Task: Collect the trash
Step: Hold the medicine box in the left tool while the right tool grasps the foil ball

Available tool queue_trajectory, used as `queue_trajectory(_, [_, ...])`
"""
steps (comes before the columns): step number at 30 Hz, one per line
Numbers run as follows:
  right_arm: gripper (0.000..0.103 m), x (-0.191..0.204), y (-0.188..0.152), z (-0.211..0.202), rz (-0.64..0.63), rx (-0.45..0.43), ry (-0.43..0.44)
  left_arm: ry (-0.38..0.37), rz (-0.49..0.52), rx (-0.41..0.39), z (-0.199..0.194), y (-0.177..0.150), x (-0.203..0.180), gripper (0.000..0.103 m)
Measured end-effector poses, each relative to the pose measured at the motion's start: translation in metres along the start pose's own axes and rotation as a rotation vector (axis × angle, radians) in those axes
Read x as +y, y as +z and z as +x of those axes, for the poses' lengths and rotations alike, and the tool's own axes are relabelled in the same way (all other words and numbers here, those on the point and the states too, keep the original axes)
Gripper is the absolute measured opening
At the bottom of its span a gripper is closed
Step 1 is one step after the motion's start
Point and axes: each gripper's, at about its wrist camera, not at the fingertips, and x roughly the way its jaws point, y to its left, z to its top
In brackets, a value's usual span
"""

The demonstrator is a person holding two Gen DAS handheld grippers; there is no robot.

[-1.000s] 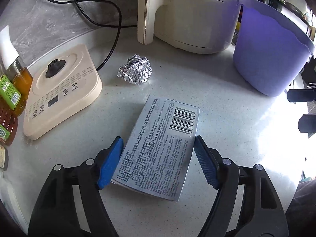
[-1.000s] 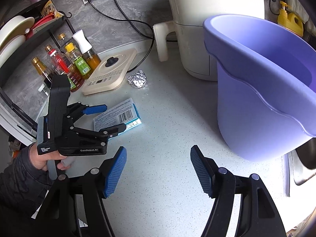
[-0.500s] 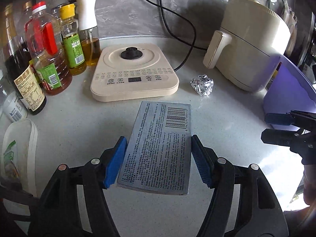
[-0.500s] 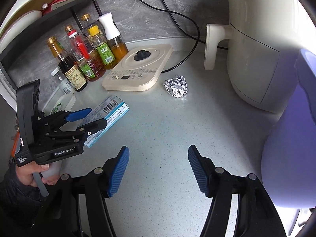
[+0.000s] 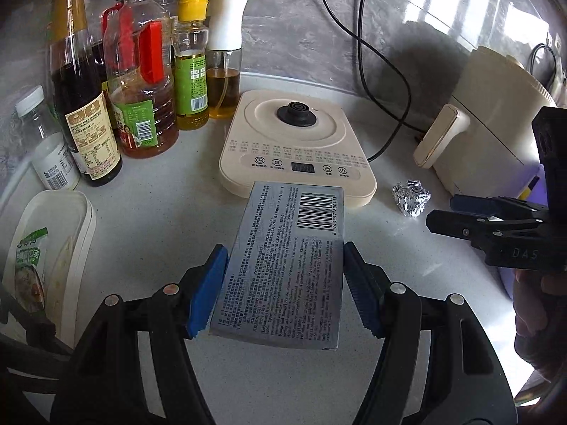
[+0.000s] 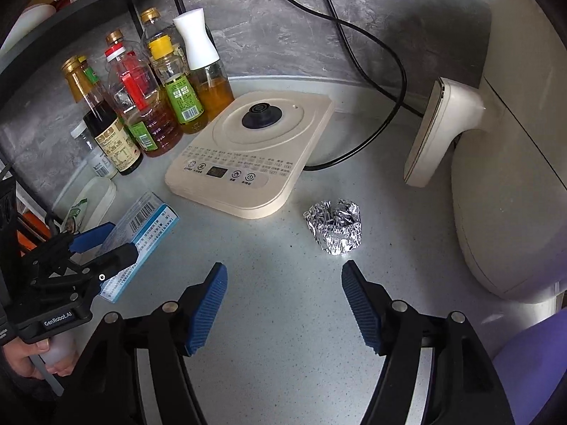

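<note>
A blue-grey printed cardboard box with a barcode is clamped by its long sides in my left gripper, which is shut on it and holds it above the counter. From the right wrist view the same box hangs tilted in the left gripper at the left. A crumpled foil ball lies on the counter just ahead and slightly right of my right gripper. Its jaws are opening with nothing between them. The foil ball also shows beside the right gripper.
A cream kettle base with a black cord sits behind the foil. A cream air fryer stands at the right, a purple bin at the lower right. Several oil and sauce bottles and a white lidded container crowd the left.
My left gripper has rolled and swung left with the box, bringing the bottles into view. My right gripper has travelled from beside the purple bin toward the foil ball, and its jaws have widened.
</note>
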Motion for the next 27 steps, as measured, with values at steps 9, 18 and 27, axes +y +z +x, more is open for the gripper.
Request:
queue_trajectory(9, [0.089,-0.003,0.026,0.046,-0.062,-0.006,-0.031,0.018,-0.038,0.002,0.013,0.010,0.007,0.066])
queue_trajectory(18, [0.075,-0.006,0.030,0.063,-0.115,-0.014,-0.015,0.026,-0.051,-0.002,0.017,0.011,0.008,0.066])
queue_trajectory(27, [0.041,-0.010,0.021,0.047,-0.094,-0.012,0.025,0.021,-0.052,-0.035,0.000,0.011,0.005,0.066])
